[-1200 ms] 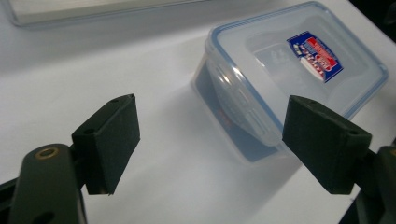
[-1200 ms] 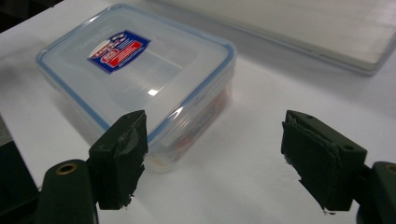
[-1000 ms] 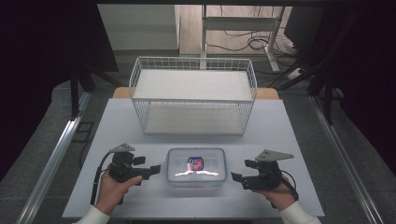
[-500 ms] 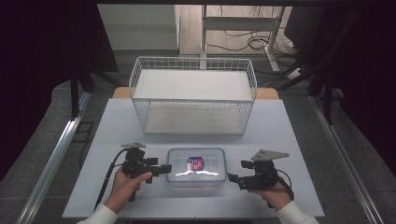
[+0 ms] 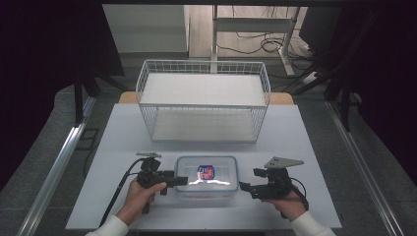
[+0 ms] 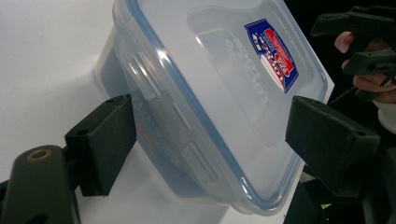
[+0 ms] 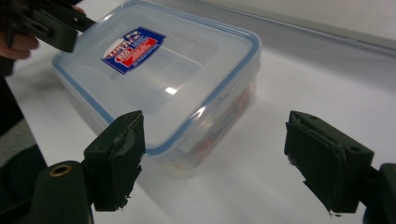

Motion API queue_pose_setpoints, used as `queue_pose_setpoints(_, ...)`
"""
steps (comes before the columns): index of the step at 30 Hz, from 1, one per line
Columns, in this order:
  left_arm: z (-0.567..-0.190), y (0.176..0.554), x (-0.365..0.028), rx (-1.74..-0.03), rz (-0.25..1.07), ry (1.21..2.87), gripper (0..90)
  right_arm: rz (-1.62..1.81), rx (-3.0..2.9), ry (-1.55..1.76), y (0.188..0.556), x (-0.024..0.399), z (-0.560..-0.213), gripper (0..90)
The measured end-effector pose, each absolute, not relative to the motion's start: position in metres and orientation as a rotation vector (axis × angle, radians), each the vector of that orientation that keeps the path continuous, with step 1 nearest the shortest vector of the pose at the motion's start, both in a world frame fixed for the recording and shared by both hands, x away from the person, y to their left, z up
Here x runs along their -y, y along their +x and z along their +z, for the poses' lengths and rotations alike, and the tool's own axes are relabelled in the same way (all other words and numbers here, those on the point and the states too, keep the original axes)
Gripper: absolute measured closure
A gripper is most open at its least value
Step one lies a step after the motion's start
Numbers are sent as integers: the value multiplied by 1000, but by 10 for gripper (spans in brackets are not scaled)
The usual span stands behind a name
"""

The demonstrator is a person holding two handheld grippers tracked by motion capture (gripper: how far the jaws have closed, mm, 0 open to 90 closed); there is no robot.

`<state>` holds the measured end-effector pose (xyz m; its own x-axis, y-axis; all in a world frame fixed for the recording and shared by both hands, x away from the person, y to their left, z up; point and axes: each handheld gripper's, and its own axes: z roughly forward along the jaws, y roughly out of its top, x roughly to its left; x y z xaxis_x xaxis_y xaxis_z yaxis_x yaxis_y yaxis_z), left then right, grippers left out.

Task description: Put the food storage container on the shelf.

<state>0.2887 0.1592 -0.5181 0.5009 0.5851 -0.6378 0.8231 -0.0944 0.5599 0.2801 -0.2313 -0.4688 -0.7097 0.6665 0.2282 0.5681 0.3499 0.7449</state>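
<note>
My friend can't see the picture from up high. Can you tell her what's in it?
A clear lidded food container sits on a white table between a person's two black tongs, left and right. A white wire basket stands behind it.

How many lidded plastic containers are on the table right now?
1. The clear container with a blue-rimmed lid sits near the table's front edge, between the left gripper and the right gripper. The wire basket behind it looks empty.
</note>
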Motion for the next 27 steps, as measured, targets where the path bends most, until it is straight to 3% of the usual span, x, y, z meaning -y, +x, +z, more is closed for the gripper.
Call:
queue_pose_setpoints(20, -521, 292, -160, -1198, -343, 1772, 241, 1428, -2621, 1459, 320, 198, -501, 145)
queue_pose_setpoints(27, -521, 292, -160, -1203, -344, 1770, 245, 1448, -2631, 1525, 322, 199, -502, 200)
